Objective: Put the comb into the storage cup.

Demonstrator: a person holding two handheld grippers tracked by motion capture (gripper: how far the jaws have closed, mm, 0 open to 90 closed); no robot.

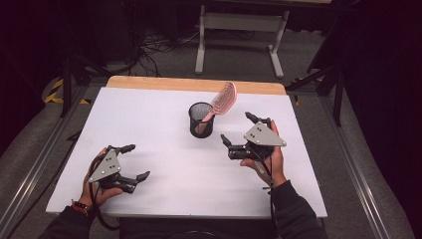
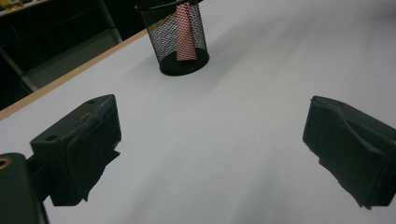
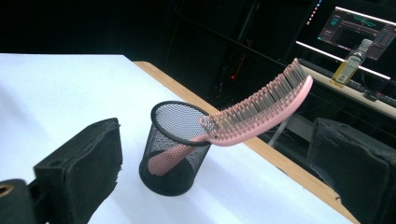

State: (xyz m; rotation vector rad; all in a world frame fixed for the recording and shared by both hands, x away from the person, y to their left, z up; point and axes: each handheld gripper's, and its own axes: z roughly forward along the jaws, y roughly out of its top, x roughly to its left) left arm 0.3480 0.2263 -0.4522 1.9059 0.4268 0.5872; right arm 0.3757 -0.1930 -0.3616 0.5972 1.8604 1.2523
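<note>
A black mesh cup (image 1: 201, 119) stands upright near the middle of the white table (image 1: 164, 149). A pink hairbrush (image 1: 222, 99) leans in it, handle down, its bristled head sticking out over the rim to the right. My right gripper (image 1: 238, 128) is open just right of the cup, at the brush head's side, nothing between its jaws; its own view shows the cup (image 3: 175, 147) and brush (image 3: 261, 109) close ahead. My left gripper (image 1: 136, 162) rests open at the near left, far from the cup (image 2: 178, 37), where the pink handle (image 2: 186, 32) shows through the mesh.
A wooden strip (image 1: 196, 84) edges the table's far side. Beyond it stand a white table frame (image 1: 239, 35) and cables on the floor. A shelf with a bottle (image 3: 350, 63) and monitor (image 3: 359, 25) lies past the table in the right gripper view.
</note>
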